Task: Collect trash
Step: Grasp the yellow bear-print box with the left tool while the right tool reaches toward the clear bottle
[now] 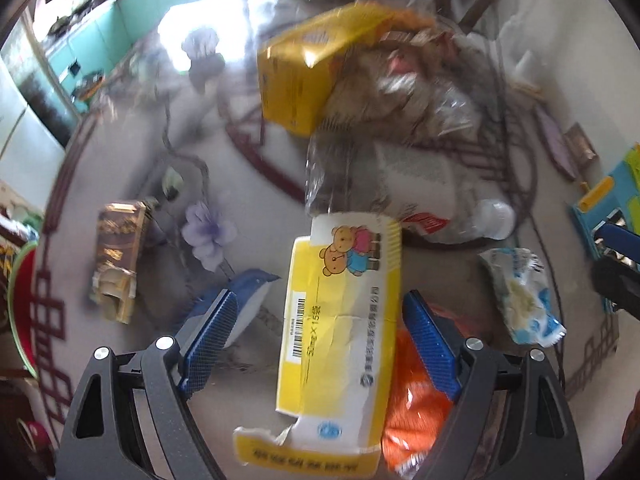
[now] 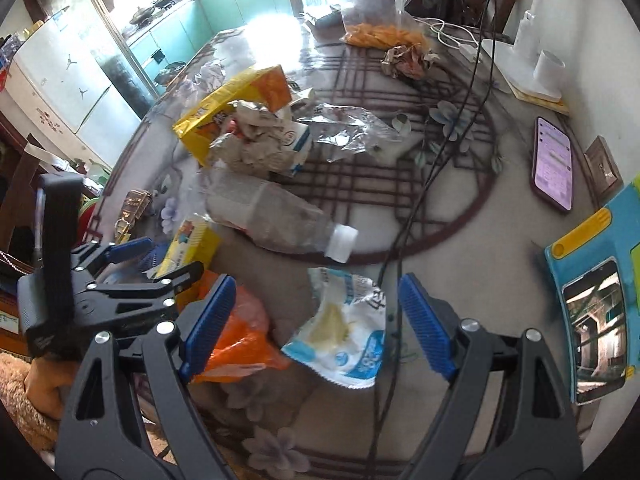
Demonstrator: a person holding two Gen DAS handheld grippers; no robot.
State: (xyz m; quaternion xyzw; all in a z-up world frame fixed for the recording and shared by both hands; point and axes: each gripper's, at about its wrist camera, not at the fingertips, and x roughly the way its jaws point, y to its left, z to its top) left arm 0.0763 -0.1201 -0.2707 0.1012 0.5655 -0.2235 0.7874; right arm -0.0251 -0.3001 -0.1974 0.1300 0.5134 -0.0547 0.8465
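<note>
Patterned surface (image 2: 460,240): left tongs (image 1: 320,316) wide around yellow box (image 1: 340,320); right tongs (image 2: 316,316) wide around blue-white wrapper (image 2: 344,332).

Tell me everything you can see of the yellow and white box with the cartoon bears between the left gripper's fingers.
The flattened cardboard box is yellow and white, printed with two cartoon bears, a barcode and Chinese text. It is creased, with a torn flap open at its near end. It lies flat on the table, lengthwise between the open jaws of the left gripper, neither pad touching it. Its right edge overlaps an orange plastic bag; its far end meets the crushed clear bottle.
</note>
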